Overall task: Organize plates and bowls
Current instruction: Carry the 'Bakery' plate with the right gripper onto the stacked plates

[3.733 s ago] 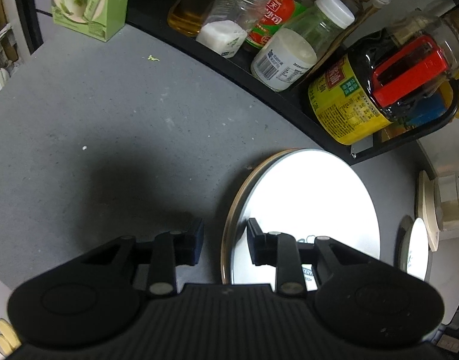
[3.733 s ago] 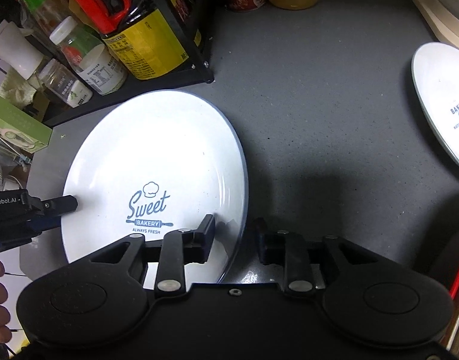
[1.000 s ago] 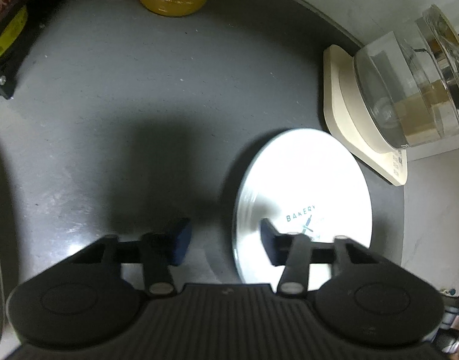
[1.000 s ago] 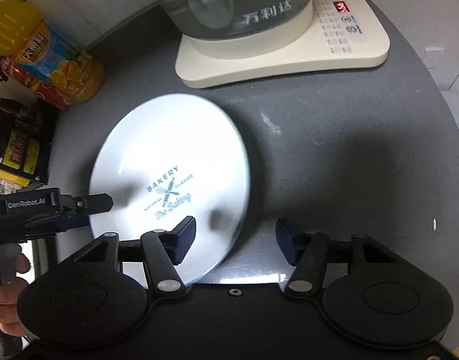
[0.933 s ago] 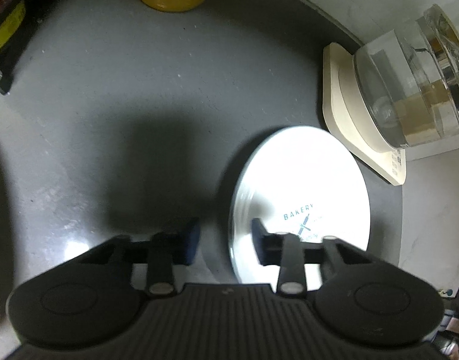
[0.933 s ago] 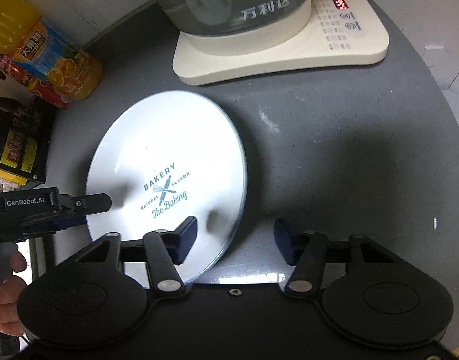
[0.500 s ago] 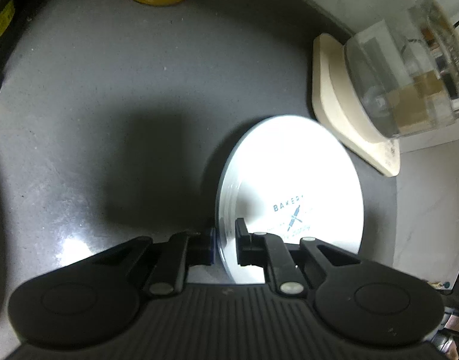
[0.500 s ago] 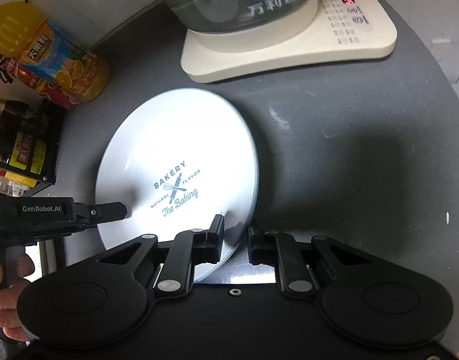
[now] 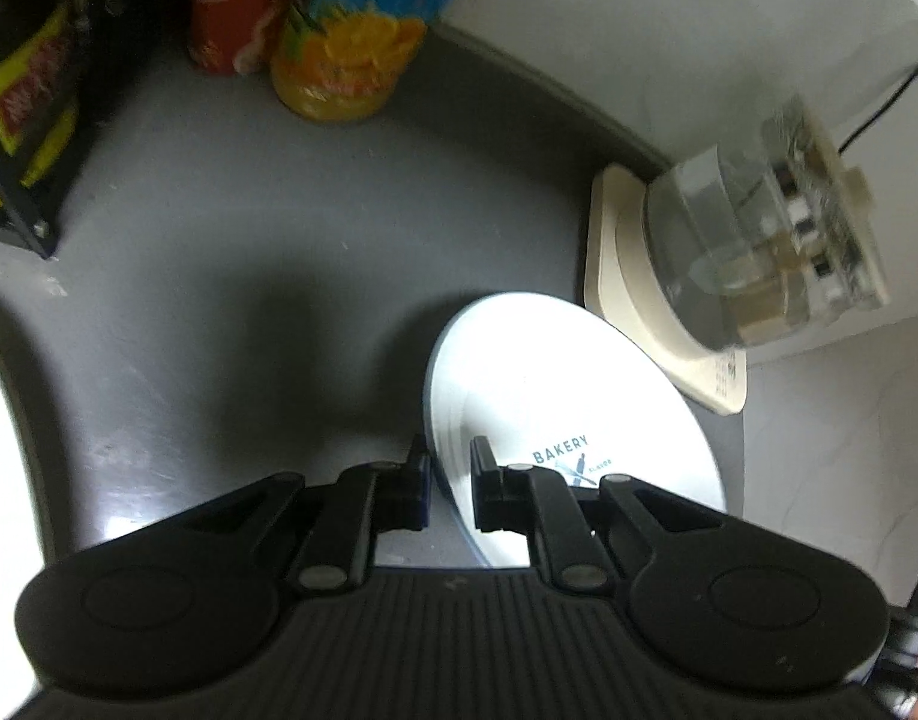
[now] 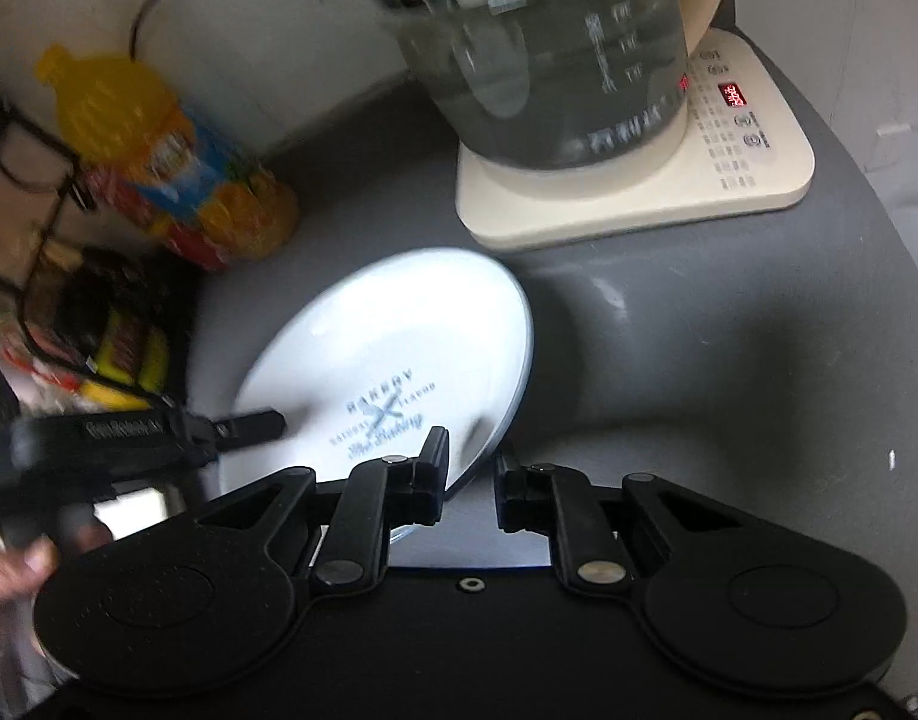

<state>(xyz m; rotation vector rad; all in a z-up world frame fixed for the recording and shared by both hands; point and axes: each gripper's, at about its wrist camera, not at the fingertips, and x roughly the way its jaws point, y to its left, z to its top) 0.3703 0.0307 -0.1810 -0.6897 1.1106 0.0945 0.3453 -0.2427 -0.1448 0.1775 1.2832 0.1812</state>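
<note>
Plate (image 9: 555, 396), white with a blue "BAKERY" print, sits gripped at two opposite edges over the dark grey counter (image 9: 231, 276), and it looks tilted, its far rim higher than the near one. Closest to me on one side, the left gripper (image 9: 449, 468) has its fingers drawn narrow, pinching the plate's near-left rim between the pads. From the other side, the right gripper (image 10: 470, 461) also has its fingers close together across the plate's edge (image 10: 399, 348); the left finger lies over the white face, though motion blur keeps me from saying for sure that the other finger touches. In that right-hand view the left gripper (image 10: 249, 423) shows as a dark bar reaching onto the plate from the left.

Just beyond the plate stands a glass kettle (image 10: 555, 54) on a cream base (image 10: 639, 192) with a red display, near the plate's far rim but apart from it. Farther back by the wall are an orange juice bottle (image 9: 357, 42) and a red can (image 9: 237, 12) side by side, with a black wire rack (image 9: 21, 138) of bottles off to the left.
</note>
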